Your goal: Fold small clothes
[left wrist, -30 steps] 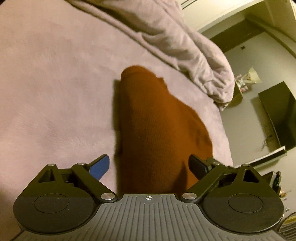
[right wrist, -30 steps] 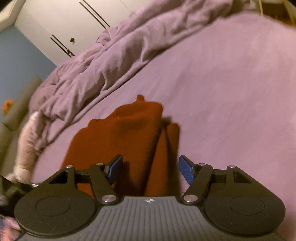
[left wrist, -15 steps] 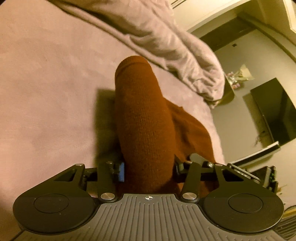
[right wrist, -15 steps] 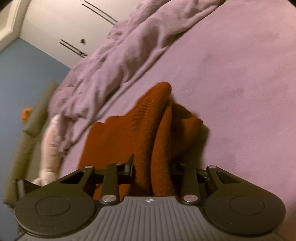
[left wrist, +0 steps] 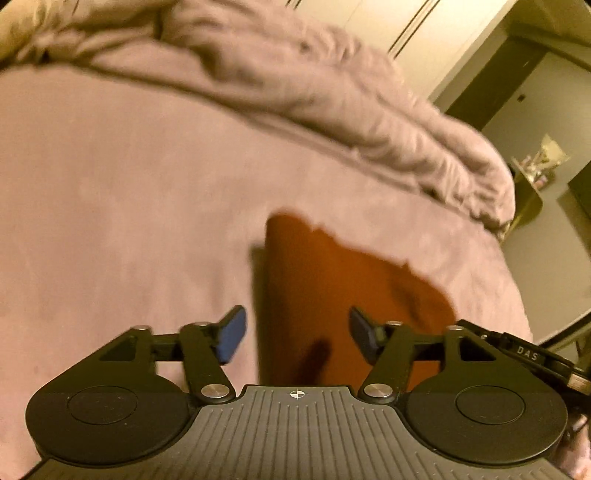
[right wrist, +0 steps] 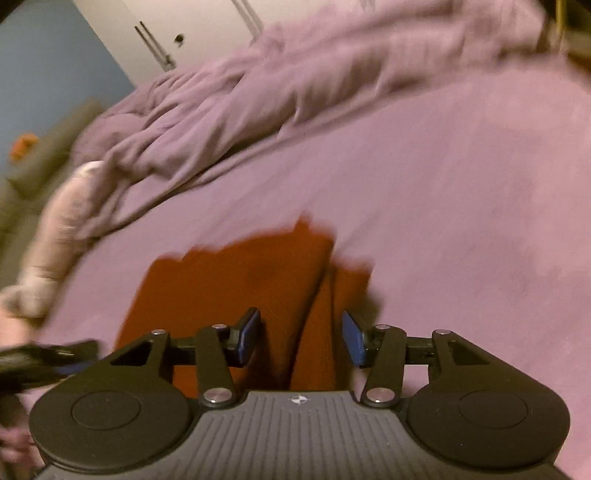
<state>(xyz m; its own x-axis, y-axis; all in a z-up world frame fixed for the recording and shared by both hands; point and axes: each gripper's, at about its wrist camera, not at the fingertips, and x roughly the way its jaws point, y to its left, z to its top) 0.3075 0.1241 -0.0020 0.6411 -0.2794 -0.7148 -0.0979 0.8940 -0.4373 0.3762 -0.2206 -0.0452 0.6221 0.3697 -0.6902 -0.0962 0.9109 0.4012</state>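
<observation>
A rust-brown knit garment [left wrist: 343, 291] lies folded flat on the mauve bed sheet [left wrist: 129, 206]. My left gripper [left wrist: 295, 334] is open and empty, its blue pads standing on either side of the garment's near end, above it. In the right wrist view the same garment [right wrist: 236, 280] shows with a folded strip along its right side. My right gripper [right wrist: 299, 338] is open and empty just above that strip. The other gripper's body [right wrist: 40, 360] shows at the left edge of the right wrist view.
A rumpled mauve duvet [left wrist: 332, 110] is heaped along the far side of the bed, also in the right wrist view [right wrist: 229, 99]. A pale pillow or bundle [right wrist: 55, 229] lies at the bed's left. Wardrobe doors [right wrist: 166, 33] stand behind. The bed's edge [left wrist: 517, 266] drops off at right.
Half a second ago both grippers were shut on the lifted garment. Both have now opened and let go, and the garment lies flat on the sheet. Both views are blurred by motion.
</observation>
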